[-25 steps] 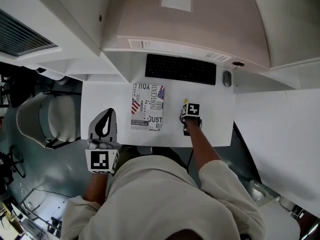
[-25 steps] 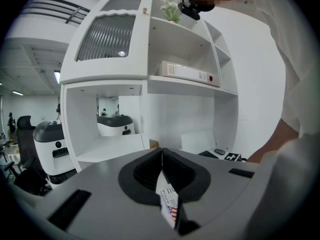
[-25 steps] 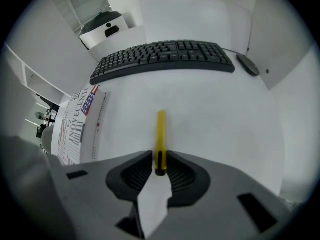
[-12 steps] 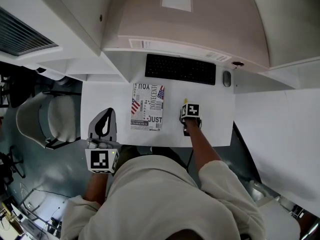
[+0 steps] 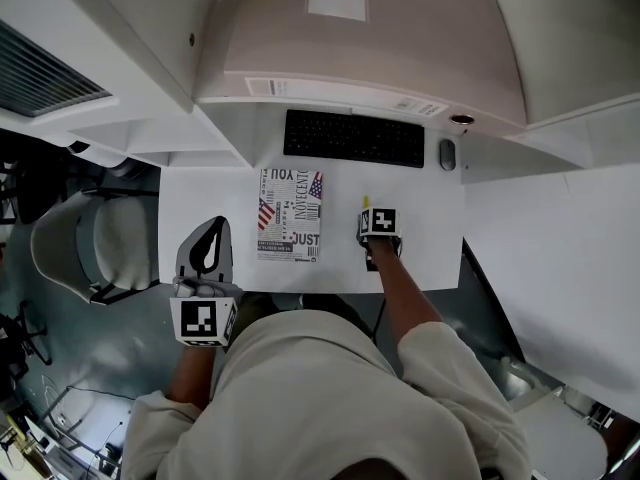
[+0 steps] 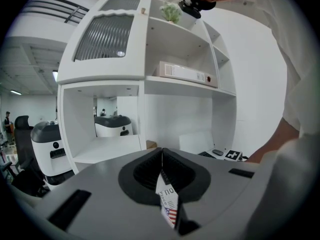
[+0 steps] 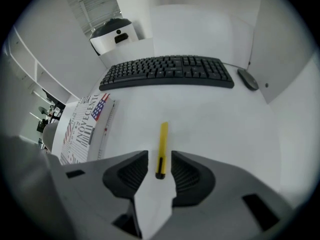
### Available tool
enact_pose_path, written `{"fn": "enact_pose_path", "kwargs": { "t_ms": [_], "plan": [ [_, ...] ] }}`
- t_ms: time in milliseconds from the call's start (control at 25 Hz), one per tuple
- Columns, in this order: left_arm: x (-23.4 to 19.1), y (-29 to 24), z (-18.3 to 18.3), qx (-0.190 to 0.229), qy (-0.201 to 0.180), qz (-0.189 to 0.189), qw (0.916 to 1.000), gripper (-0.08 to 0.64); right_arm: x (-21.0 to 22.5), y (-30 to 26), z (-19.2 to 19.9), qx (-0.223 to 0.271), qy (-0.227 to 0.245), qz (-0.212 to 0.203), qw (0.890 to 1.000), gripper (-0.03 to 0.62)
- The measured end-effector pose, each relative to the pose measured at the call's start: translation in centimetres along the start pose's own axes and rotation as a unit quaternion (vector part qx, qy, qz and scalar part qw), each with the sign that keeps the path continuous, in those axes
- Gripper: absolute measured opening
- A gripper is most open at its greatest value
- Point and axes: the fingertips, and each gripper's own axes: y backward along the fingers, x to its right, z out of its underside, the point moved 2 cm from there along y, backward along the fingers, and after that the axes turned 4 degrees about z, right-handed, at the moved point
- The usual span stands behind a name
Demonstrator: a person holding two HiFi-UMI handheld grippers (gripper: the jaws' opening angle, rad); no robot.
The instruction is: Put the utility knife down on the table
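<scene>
My right tongs (image 7: 160, 160) have just been opening, wide around the utility knife (image 7: 162, 139) lying on the counter (image 7: 220, 129); left tongs (image 6: 161, 159) closed, empty; next I'd lift straight clear.

right gripper (image 7: 160, 155) newly open around utility knife (image 7: 163, 138)

- Two grippers: left gripper (image 6: 161, 156), right gripper (image 7: 160, 166).
- One utility knife (image 7: 162, 149), between the right gripper's jaws.
- One keyboard (image 7: 167, 71), ahead of that gripper.
- One mouse (image 7: 248, 79), ahead and to its right.
- One printed booklet (image 5: 290, 215), to its left.
</scene>
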Motion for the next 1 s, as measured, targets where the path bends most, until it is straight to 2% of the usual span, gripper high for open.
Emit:
{"fn": "enact_pose_path", "kwargs": {
  "t_ms": [360,680,1000],
  "plan": [
    [1.3,-0.7,-0.9,0.016,-0.007,0.030,0.9994,0.002,0.3,4.8,-1.8,0.072,-0.007,-0.011,0.997,0.150],
    [2.4,-1.3,-1.8,0.026,-0.014,0.053,0.9982,0.002,0.3,8.0,-2.2,0.113,-0.012,-0.015,0.993,0.149],
    [3.3,-1.9,-2.4,0.037,-0.019,0.076,0.9962,0.002,0.1,12.2,-2.3,0.180,-0.013,-0.015,0.983,0.144]
  ]
}}
